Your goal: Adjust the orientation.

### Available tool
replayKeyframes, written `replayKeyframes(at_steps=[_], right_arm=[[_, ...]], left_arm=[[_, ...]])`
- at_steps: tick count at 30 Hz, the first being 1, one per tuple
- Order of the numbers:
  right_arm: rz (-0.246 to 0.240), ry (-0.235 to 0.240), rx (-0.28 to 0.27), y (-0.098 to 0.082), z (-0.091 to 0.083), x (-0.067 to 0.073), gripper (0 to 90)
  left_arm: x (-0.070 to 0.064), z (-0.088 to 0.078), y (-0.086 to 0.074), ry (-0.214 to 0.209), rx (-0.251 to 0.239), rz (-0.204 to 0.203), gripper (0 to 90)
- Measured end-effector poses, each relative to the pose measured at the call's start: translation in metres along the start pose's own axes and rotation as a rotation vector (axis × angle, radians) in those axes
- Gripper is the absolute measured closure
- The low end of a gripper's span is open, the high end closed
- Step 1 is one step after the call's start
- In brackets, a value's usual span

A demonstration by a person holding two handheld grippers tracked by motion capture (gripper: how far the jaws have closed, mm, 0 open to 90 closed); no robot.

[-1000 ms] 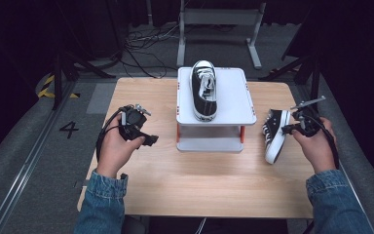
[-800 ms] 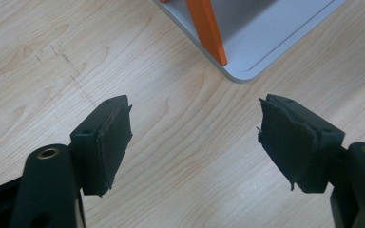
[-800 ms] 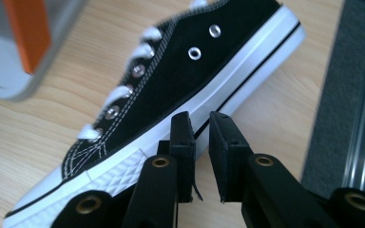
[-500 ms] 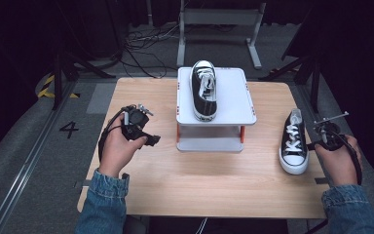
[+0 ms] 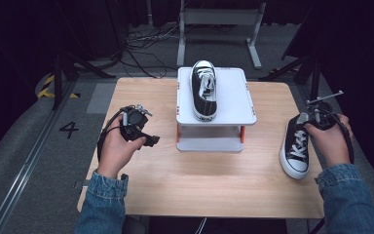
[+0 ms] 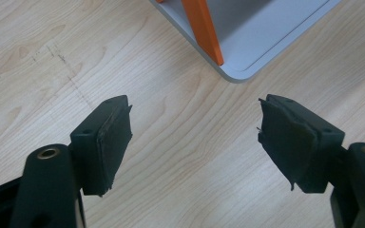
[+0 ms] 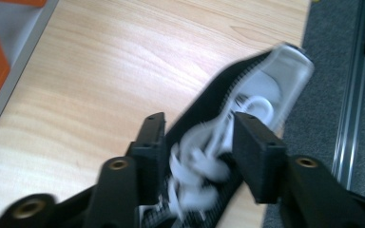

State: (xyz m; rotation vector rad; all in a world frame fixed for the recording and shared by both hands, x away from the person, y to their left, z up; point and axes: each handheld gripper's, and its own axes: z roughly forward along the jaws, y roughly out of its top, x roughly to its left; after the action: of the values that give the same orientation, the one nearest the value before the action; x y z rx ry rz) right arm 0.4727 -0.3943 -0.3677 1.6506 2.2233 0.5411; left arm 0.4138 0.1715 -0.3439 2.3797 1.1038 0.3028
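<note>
From above, the right claw (image 5: 306,120) sat beside the black sneaker (image 5: 296,146) flat on the tabletop (image 5: 224,180), the left claw (image 6: 195,137) gaped empty, and the right's just-opened jaws straddled its laces (image 7: 195,166).

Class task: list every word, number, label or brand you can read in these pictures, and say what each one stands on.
"4": white number on the grey floor, left of the table.
Sneaker on the stand: any marking on it is too small to read.
Sneaker by the right gripper: no legible brand; blurred in the right gripper view.
Nothing else readable.
</note>
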Motion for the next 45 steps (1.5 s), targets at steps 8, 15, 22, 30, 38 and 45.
replayKeyframes(at_steps=[8, 15, 22, 30, 38, 45], right_arm=[[0.057, -0.022, 0.17, 0.013, 0.051, -0.005, 50.5], [0.044, 0.001, 0.136, 0.013, 0.046, -0.005, 80.0], [-0.064, 0.069, 0.075, 0.01, 0.019, 0.017, 85.6], [-0.255, 0.166, -0.009, -0.011, -0.025, 0.069, 88.7], [-0.416, 0.317, 0.04, -0.045, -0.032, 0.117, 88.5], [-0.512, 0.419, 0.136, -0.065, -0.018, 0.148, 86.8]], left_arm=[[0.006, -0.005, -0.013, 0.01, 0.014, -0.027, 26.5], [0.007, -0.009, -0.022, 0.022, 0.012, -0.047, 26.5], [0.005, -0.01, -0.02, 0.02, 0.016, -0.046, 26.5], [0.003, -0.004, -0.011, 0.002, 0.01, -0.025, 26.6], [-0.001, 0.003, -0.002, -0.009, 0.02, -0.008, 26.5], [-0.002, 0.008, 0.001, -0.017, 0.026, 0.007, 26.5]])
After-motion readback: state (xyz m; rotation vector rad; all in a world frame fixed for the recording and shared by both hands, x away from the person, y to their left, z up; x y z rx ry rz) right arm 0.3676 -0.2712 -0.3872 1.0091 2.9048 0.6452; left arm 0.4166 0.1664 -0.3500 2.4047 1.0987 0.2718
